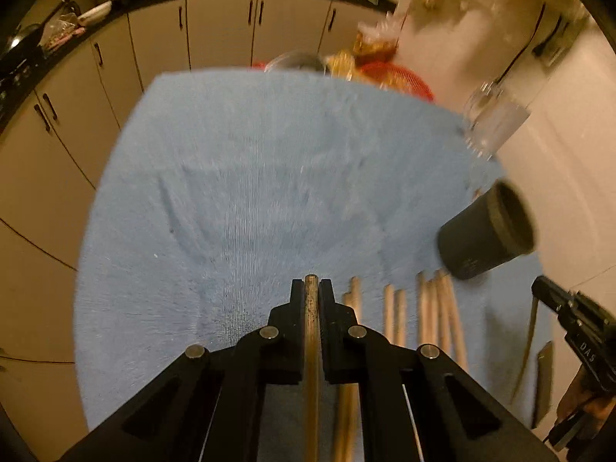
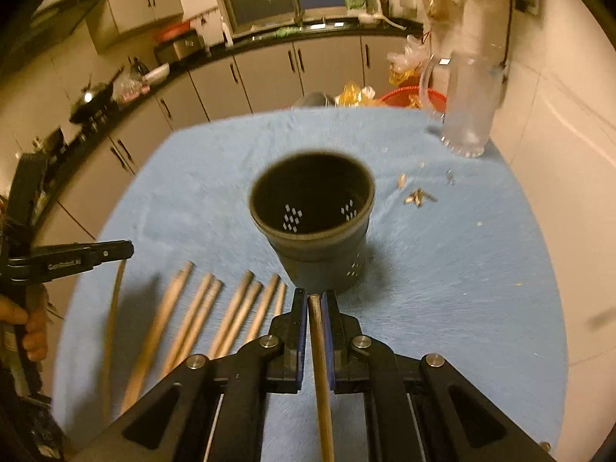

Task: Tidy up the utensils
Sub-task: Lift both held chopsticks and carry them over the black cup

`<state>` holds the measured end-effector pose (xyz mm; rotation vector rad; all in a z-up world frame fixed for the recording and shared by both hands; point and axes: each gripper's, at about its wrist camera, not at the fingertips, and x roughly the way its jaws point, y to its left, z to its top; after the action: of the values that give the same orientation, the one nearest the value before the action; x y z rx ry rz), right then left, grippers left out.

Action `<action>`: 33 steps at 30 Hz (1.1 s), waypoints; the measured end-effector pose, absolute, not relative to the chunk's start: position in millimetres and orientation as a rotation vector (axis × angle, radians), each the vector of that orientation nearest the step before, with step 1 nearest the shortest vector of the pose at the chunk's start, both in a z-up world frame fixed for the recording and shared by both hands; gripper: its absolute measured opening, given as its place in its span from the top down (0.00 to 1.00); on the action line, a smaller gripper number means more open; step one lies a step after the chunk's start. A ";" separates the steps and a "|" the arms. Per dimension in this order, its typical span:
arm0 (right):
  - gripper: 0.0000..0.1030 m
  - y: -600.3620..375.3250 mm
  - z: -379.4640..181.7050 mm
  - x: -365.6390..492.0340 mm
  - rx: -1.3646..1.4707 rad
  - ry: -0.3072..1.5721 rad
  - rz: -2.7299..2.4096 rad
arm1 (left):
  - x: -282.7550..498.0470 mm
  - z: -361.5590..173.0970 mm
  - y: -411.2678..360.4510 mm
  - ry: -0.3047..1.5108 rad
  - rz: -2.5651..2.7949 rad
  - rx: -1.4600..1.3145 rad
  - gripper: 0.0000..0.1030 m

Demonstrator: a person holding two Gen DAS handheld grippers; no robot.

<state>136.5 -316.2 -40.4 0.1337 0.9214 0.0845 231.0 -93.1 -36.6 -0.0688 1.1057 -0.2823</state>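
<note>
In the left wrist view my left gripper is shut on a wooden chopstick that runs back between its fingers, lifted above the blue cloth. My right gripper is shut on another chopstick. Right in front of it stands a dark perforated utensil holder, upright with nothing visible inside. Several chopsticks lie side by side on the cloth to the holder's left. From the right wrist view the left gripper shows at the left edge, its chopstick hanging below.
A clear glass pitcher stands at the cloth's far right corner. Small crumbs lie near it. Behind the table are a red basket, bags and kitchen cabinets. A hand holds the left gripper's handle.
</note>
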 end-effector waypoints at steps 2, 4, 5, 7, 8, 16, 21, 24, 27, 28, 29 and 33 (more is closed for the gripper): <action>0.92 -318.4 -26.1 126.6 0.146 0.899 0.089 | 223.1 -18.2 -91.9 1.068 -0.286 -0.082 0.94; 0.91 -321.4 -10.1 118.7 0.156 0.873 0.091 | 213.6 0.9 -91.4 1.026 -0.288 -0.092 0.94; 0.92 -321.3 -1.2 113.3 0.159 0.859 0.095 | 209.7 10.4 -91.0 1.008 -0.290 -0.097 0.94; 0.92 -320.2 11.5 104.2 0.157 0.837 0.092 | 199.0 24.6 -92.1 0.982 -0.300 -0.102 0.94; 0.92 -320.8 21.0 98.9 0.157 0.823 0.090 | 196.3 31.4 -90.7 0.969 -0.305 -0.103 0.94; 0.92 -323.1 68.1 62.9 0.154 0.743 0.070 | 165.1 66.2 -96.3 0.880 -0.350 -0.101 0.94; 0.92 -322.4 80.8 52.2 0.156 0.718 0.064 | 158.3 84.2 -93.7 0.847 -0.361 -0.101 0.94; 0.92 -323.8 92.8 50.8 0.152 0.692 0.059 | 157.9 94.0 -93.4 0.831 -0.360 -0.096 0.94; 0.92 -326.9 106.6 50.8 0.159 0.661 0.061 | 160.5 102.8 -95.8 0.819 -0.375 -0.109 0.94; 0.92 -327.7 112.3 50.1 0.159 0.648 0.064 | 161.9 105.5 -97.5 0.812 -0.377 -0.109 0.94; 0.92 -328.7 120.4 49.7 0.159 0.631 0.069 | 162.1 109.0 -98.9 0.804 -0.380 -0.106 0.94; 0.92 -331.9 144.1 51.6 0.163 0.586 0.085 | 167.6 130.7 -107.0 0.763 -0.398 -0.092 0.94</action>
<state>51.6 -331.9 144.1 0.1630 0.5864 0.0854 167.6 -107.0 130.7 -0.0919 0.7627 -0.3983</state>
